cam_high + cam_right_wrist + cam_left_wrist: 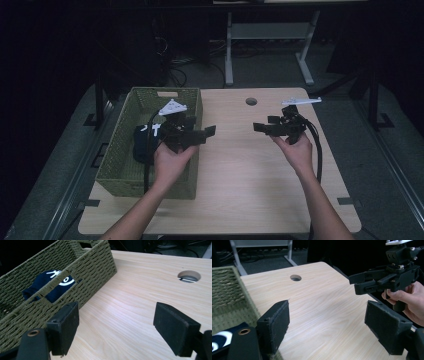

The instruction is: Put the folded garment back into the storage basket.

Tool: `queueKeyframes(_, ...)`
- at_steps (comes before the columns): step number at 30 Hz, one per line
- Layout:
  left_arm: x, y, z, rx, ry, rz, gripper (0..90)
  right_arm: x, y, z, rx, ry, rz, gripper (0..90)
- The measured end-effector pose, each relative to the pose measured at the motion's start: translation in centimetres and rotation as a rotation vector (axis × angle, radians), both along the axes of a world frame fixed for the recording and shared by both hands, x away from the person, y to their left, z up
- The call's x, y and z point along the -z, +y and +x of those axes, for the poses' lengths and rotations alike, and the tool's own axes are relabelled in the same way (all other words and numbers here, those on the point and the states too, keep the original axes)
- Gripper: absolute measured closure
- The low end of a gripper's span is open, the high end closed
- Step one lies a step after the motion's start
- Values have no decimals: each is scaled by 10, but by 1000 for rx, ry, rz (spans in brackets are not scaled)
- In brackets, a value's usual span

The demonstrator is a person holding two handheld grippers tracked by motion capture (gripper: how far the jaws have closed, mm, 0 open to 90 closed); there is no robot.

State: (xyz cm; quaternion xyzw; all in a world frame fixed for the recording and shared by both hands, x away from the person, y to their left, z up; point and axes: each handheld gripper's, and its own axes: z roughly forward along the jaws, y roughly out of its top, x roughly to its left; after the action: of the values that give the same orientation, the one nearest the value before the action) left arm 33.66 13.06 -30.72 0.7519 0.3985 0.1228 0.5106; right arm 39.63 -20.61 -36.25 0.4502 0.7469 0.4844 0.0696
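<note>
No readable text or labels.

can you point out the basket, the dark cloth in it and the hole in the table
basket (100,262): right gripper view, on its woven side wall.
cloth (41,281): right gripper view, on the navy fabric seen over the wall.
hole (251,101): high view, on the round opening near the table's far edge.

We see the high view dim and soft, its surroundings sunk in near black, while the pale wooden tabletop (240,165) catches light from above. In both gripper views the wood is brighter, with a mild sheen; the near black jaw pads are slightly blurred.
</note>
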Motion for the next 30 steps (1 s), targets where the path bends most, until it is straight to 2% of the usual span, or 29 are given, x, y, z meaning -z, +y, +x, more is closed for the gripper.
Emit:
queueKeyframes(8,3,-21,0,41,5,4,190,0,-19,-5,27,3,-10,203)
queueKeyframes(24,15,-56,-3,99,9,6,190,13,-55,-14,83,30,-24,203)
queueKeyframes(30,22,-71,-7,136,17,21,189,20,-67,-19,101,40,-32,203)
